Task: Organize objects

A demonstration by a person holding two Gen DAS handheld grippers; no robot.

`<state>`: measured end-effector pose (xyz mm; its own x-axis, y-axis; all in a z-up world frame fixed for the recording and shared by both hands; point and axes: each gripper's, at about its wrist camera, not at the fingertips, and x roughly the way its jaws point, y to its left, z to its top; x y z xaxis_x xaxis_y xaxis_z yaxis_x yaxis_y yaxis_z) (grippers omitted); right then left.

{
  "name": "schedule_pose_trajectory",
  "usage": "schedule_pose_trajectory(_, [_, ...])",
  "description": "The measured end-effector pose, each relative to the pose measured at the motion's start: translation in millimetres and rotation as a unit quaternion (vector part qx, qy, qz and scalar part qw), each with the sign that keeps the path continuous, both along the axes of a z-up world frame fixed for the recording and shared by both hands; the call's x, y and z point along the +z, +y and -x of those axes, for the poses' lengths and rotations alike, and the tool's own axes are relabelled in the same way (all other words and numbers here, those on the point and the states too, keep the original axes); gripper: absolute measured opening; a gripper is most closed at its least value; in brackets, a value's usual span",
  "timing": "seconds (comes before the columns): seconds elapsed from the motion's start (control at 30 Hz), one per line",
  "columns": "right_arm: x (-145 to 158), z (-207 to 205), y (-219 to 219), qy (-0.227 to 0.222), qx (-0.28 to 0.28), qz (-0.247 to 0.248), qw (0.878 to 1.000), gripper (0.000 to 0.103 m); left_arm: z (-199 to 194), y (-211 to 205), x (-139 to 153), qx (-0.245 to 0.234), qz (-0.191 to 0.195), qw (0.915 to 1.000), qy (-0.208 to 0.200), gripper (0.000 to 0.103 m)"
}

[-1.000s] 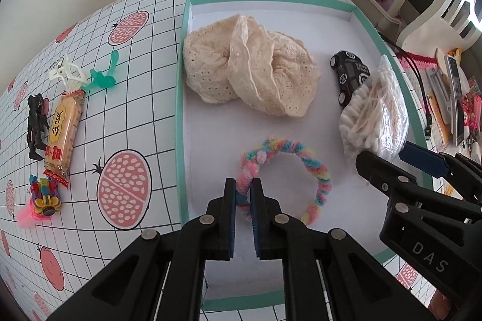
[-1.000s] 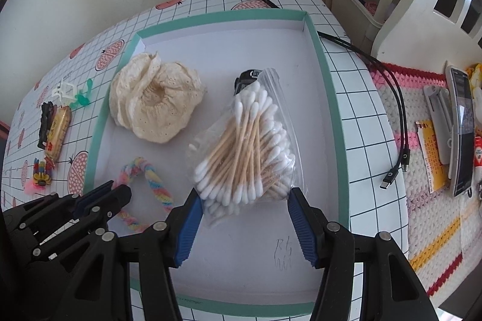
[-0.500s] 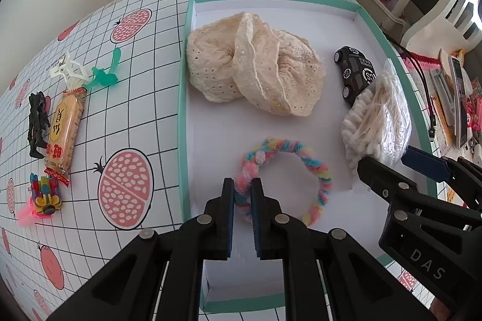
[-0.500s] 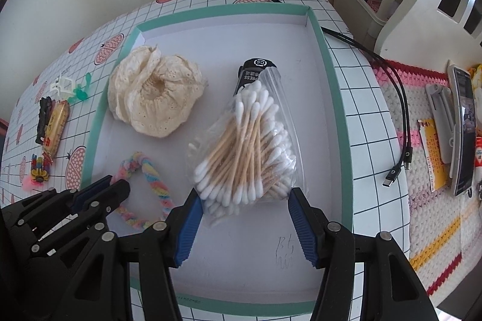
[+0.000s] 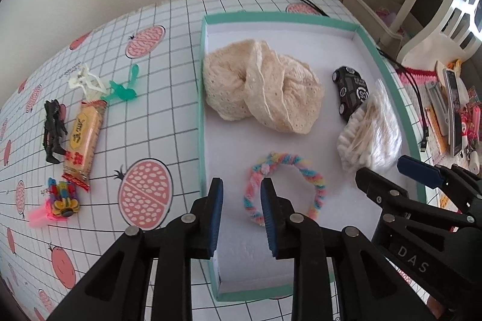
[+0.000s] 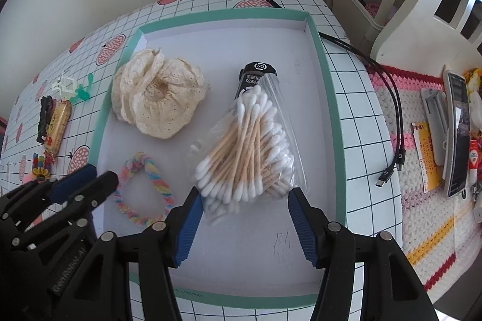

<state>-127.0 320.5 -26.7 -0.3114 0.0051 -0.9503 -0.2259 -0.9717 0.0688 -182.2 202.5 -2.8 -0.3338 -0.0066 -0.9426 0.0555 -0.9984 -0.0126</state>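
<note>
Objects for sorting lie partly inside the green-edged tray (image 5: pixel 201 98) and partly on the tablecloth (image 5: pixel 156 98) to its left.

From the left wrist camera I see my left gripper (image 5: pixel 242 208) with the fingers parted a moderate way and holding nothing. The near left part of the pastel fuzzy ring (image 5: pixel 284 188) lies on the tray floor between the two fingertips, but I cannot tell if they touch it. Further in the tray is the cream lace cloth (image 5: pixel 262 87). At the right side are the black toy car (image 5: pixel 351 90) and, just beside it, the bag of cotton swabs (image 5: pixel 369 134). On the tablecloth, outside the tray, I see a snack bar (image 5: pixel 82 140), a black figure (image 5: pixel 54 129) touching its left side, a white clip (image 5: pixel 86 81), a green clip (image 5: pixel 123 90) and a small colourful toy (image 5: pixel 61 199). My right gripper (image 5: pixel 391 174) enters from the right, near the swabs.

From the right wrist camera, my right gripper (image 6: pixel 244 218) has the fingers wide apart, and the near end of the swab bag (image 6: pixel 250 152) lies between them, not pressed. The car (image 6: pixel 253 77) is partly under the far end of the bag. The cloth (image 6: pixel 156 98) and the ring (image 6: pixel 144 188) are to the left, and the left gripper (image 6: pixel 87 182) stands over the ring's left edge. Two black cables (image 6: pixel 391 116) lie beside the tray on the right.
</note>
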Motion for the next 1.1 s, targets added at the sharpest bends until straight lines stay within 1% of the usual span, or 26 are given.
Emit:
schedule_pose_trajectory(0.1, [7.3,-0.9,-0.9,0.009,0.001,0.001,1.0,0.062,-0.8,-9.8,5.2,0.005,0.002,0.9999,0.009,0.034])
schedule_pose_trajectory(0.17, [11.6,-2.6,-3.1,0.015,0.002,-0.001,1.0,0.066,-1.1,-12.8,8.8,0.01,0.004,0.9998,0.015,0.038])
schedule_pose_trajectory(0.2, [12.7,-3.2,-3.0,0.017,0.001,-0.002,1.0,0.067,-3.6,-14.9,11.4,0.012,0.004,0.9997,0.018,0.039])
schedule_pose_trajectory(0.33, [18.8,-3.4,-1.2,0.024,-0.004,-0.001,1.0,0.067,-5.5,-26.0,16.3,0.028,0.005,0.9992,0.027,0.049])
schedule_pose_trajectory(0.43, [25.6,-3.9,-2.7,0.038,-0.002,-0.002,0.999,0.068,-3.8,-35.1,16.4,0.042,0.009,0.9987,0.029,0.052])
schedule_pose_trajectory(0.53, [29.6,-2.9,-6.1,0.047,0.002,-0.005,0.999,0.074,-4.4,-43.5,17.2,0.056,0.01,0.9978,0.032,0.056])
schedule_pose_trajectory(0.63, [29.4,-1.5,-10.0,0.049,0.007,-0.006,0.999,0.079,-5.2,-52.4,17.9,0.07,0.014,0.9968,0.035,0.069])
schedule_pose_trajectory(0.7, [28.7,1.6,-12.5,0.05,0.007,-0.009,0.999,0.082,-6.6,-58.1,19.3,0.078,0.015,0.996,0.039,0.07])
schedule_pose_trajectory(0.8, [28.0,2.0,-13.2,0.052,0.005,-0.008,0.999,0.086,-8.3,-66.3,19.6,0.09,0.018,0.9948,0.043,0.078])
schedule_pose_trajectory(0.87, [28.4,2.0,-14.4,0.053,0.003,-0.012,0.998,0.092,-9.4,-69.8,19.9,0.095,0.018,0.9943,0.044,0.08])
schedule_pose_trajectory(0.93, [28.4,2.1,-14.9,0.055,0.003,-0.013,0.998,0.094,-10.3,-73.3,20.3,0.1,0.018,0.9936,0.048,0.081])
schedule_pose_trajectory(0.97, [28.4,1.9,-14.7,0.055,0.002,-0.012,0.998,0.095,-10.6,-74.3,20.8,0.101,0.019,0.9935,0.05,0.086])
schedule_pose_trajectory(1.03, [28.4,2.2,-15.0,0.055,0.0,-0.013,0.998,0.098,-11.3,-76.6,21.8,0.103,0.021,0.993,0.054,0.091])
schedule_pose_trajectory(1.1, [29.0,2.6,-15.9,0.057,-0.006,-0.013,0.998,0.099,-11.9,-79.2,22.8,0.105,0.022,0.9926,0.057,0.091])
